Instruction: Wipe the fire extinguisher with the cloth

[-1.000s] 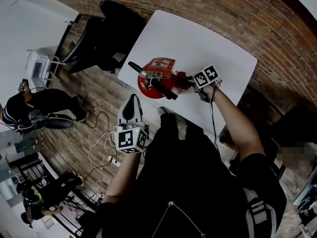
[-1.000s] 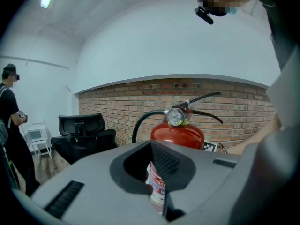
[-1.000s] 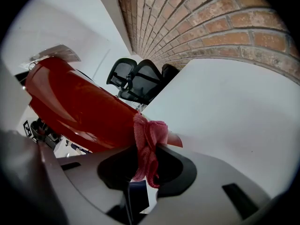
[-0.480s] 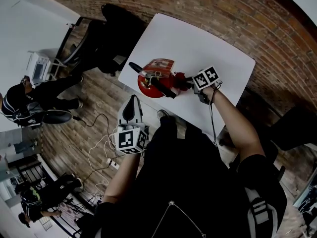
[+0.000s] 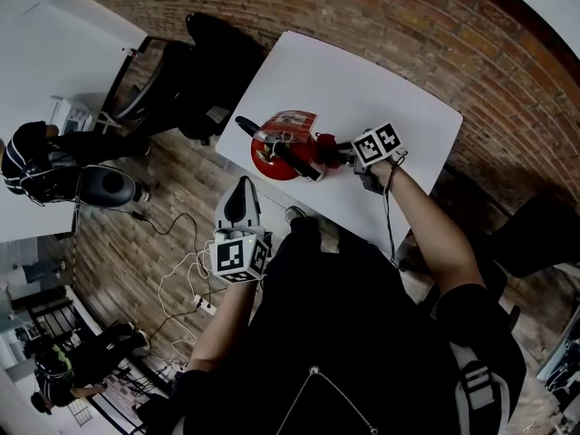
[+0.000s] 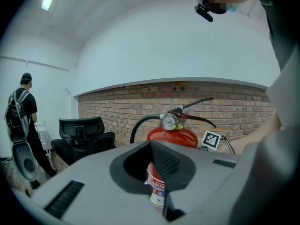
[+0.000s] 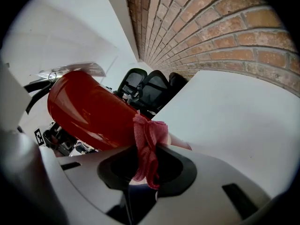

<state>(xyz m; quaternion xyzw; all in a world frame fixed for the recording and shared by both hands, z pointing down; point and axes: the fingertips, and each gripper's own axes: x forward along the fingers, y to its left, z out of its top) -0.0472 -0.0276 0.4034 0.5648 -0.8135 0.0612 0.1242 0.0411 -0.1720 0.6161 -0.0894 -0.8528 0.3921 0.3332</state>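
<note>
A red cylindrical metal fire extinguisher (image 5: 283, 152), fitted with a black hose (image 6: 137, 125) and a round pressure gauge (image 6: 168, 121), is observed standing upright on a white rectangular table (image 5: 381, 80), near the table edge closest to the wearer of the head camera. The right gripper (image 7: 147, 165) is held against the side of the extinguisher that faces the wearer's right. Its jaws are pressed together on a pink terry cloth (image 7: 146, 142), a bunch of which is pinched between the pads and protrudes ahead of them. The protruding end of the cloth is seen touching the red body of the extinguisher. The left gripper (image 5: 240, 193) is held well apart from the extinguisher, off the table on the wearer's side, and is pointed toward it. In the left gripper view its jaws are closed on each other and nothing is held between them; the white label (image 6: 157, 189) of the extinguisher is visible beyond their notch. Behind the extinguisher a red brick wall (image 6: 117, 102) is noted, and to the left of the extinguisher black office chairs (image 6: 84, 135) are recorded. Farther left of the extinguisher a person (image 6: 21, 109) in dark clothing with a backpack is seen standing on the wooden plank floor (image 5: 172, 234).
</note>
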